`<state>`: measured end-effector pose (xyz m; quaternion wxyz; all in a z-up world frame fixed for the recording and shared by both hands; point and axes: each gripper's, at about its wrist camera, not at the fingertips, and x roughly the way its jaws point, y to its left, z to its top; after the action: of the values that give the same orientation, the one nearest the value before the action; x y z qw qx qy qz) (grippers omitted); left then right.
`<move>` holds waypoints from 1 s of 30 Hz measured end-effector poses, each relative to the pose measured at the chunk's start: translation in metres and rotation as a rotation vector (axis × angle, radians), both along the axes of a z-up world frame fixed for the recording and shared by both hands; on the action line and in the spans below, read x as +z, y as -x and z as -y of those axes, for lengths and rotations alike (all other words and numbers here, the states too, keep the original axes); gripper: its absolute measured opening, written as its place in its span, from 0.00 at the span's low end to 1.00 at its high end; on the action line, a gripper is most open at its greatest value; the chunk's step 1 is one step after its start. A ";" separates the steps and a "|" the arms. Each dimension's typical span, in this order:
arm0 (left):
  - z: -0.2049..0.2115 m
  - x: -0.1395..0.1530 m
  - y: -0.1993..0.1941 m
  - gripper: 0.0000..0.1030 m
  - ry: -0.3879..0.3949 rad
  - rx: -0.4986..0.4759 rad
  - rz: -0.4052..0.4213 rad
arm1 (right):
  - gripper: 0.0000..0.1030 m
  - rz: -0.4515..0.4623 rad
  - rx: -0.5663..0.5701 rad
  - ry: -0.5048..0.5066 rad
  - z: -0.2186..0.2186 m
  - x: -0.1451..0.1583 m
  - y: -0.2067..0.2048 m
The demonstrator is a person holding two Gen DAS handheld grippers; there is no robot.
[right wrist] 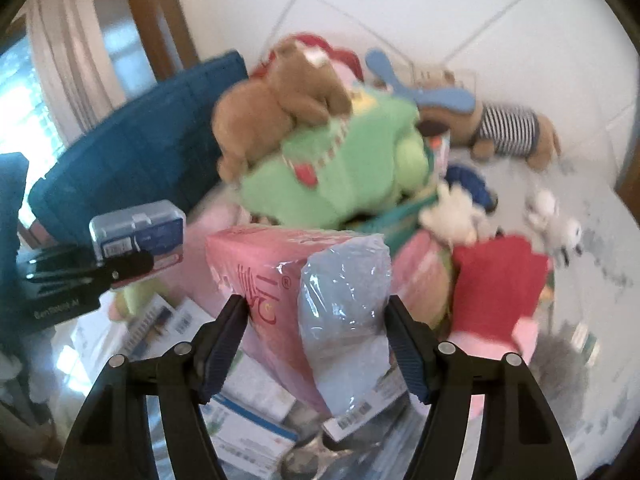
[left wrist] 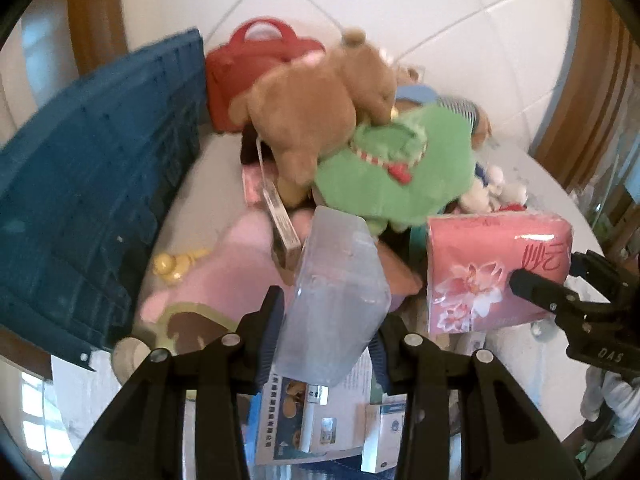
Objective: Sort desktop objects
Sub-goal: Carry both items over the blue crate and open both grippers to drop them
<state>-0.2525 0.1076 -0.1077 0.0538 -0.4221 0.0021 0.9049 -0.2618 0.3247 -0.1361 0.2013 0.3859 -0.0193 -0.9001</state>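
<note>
With the left claw pinching the clear plastic case and the right claw pinching the pink tissue pack above the cluttered tabletop, carry both level toward the blue crate, probably their bin.

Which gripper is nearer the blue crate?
Left. Left gripper, holding a clear box, is beside the crate; right gripper, gripping a pink pack, is farther away.

Your clear plastic case sits tilted between the left hand-held gripper's pads, lifted above the clutter. Your pink tissue pack, flower-printed and plastic-wrapped, is clamped upright in the right hand-held gripper.
</note>
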 end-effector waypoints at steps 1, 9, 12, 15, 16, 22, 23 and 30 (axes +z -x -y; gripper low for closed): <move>0.002 0.006 -0.003 0.32 -0.002 0.003 -0.010 | 0.68 -0.019 0.004 -0.002 0.002 0.008 -0.001; 0.014 0.033 -0.027 0.31 -0.003 0.037 -0.068 | 0.68 -0.119 0.046 -0.010 0.021 0.055 -0.009; 0.017 0.029 -0.033 0.31 -0.008 0.059 -0.056 | 0.68 -0.123 0.058 -0.012 0.024 0.059 -0.011; 0.017 0.028 -0.039 0.31 -0.012 0.076 -0.050 | 0.68 -0.120 0.072 -0.015 0.024 0.061 -0.017; 0.017 0.028 -0.041 0.31 -0.012 0.081 -0.050 | 0.68 -0.120 0.077 -0.017 0.024 0.061 -0.018; 0.018 0.041 -0.053 0.31 0.005 0.109 -0.084 | 0.68 -0.134 0.110 -0.014 0.025 0.066 -0.024; 0.019 0.045 -0.055 0.31 0.011 0.118 -0.092 | 0.68 -0.141 0.118 -0.014 0.027 0.069 -0.025; 0.041 0.071 -0.070 0.31 0.040 0.174 -0.153 | 0.67 -0.206 0.192 -0.014 0.056 0.092 -0.026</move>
<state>-0.1826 0.0662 -0.0363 -0.0338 -0.3513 -0.0124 0.9356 -0.2362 0.2687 -0.0441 0.2847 0.2927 0.0446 -0.9118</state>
